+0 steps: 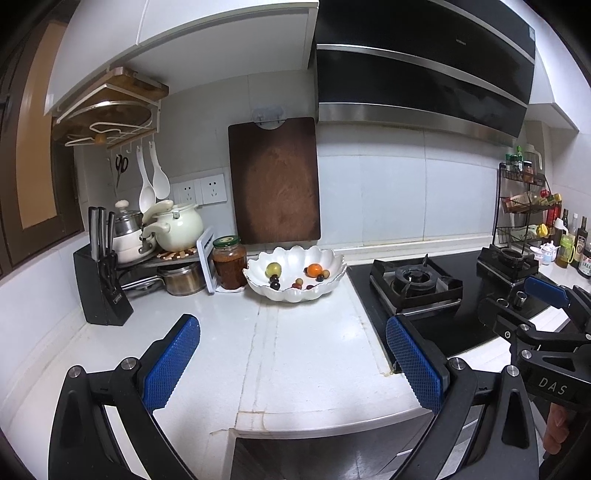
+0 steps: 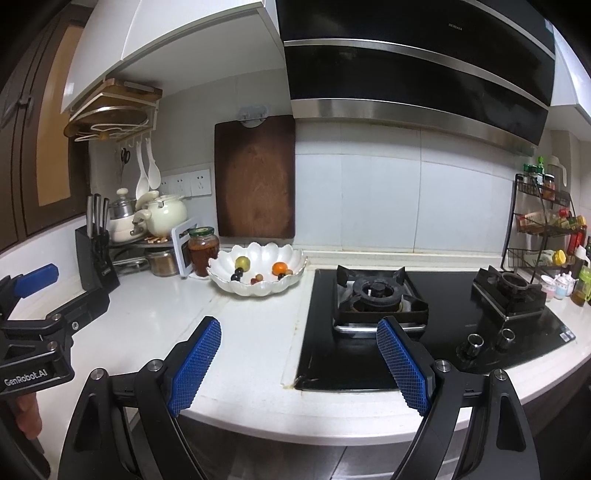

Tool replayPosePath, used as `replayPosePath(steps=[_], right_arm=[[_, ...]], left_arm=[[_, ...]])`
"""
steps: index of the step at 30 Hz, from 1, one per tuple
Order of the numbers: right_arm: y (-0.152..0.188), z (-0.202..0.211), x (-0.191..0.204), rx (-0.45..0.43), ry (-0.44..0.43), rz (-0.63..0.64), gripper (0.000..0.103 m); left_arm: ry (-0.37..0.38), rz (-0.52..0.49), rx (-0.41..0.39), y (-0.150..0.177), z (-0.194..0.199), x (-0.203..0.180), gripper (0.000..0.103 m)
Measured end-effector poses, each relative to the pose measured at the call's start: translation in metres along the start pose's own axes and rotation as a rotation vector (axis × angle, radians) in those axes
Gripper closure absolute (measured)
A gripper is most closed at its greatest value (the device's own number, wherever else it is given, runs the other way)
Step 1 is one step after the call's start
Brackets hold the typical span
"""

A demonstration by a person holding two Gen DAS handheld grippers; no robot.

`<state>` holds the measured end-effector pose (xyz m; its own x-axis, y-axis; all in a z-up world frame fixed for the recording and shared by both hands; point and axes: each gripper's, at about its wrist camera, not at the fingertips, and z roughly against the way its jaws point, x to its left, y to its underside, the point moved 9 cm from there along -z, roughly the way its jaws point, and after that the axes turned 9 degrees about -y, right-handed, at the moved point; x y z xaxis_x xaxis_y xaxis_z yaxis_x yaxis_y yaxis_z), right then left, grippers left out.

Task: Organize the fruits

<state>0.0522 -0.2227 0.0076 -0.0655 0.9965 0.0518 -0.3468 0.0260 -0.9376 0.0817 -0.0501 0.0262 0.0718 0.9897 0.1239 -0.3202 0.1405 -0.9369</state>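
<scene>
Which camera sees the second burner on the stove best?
The right wrist view: the second burner sits whole and unblocked on the stove. In the left wrist view that burner is squeezed near the edge, with the right gripper just in front.

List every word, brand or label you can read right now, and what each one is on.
"DAS": black body of the right gripper, seen from the left wrist.
"GenRobot.AI": black body of the left gripper, seen from the right wrist.
Black range hood: white brand word, too blurred to read.
Black knife block, green-lidded glass jar, sauce bottles: labels too small.
</scene>
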Motion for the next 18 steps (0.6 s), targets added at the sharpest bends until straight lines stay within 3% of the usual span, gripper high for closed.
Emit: replayPosePath(steps=[18], right_arm=[[-0.0014,0.0081,0.0003,-0.013,0.001,0.007,0.016]], left_arm=[[0.002,0.004,-0.013,-0.0026,0.0088,-0.0007,0.0]])
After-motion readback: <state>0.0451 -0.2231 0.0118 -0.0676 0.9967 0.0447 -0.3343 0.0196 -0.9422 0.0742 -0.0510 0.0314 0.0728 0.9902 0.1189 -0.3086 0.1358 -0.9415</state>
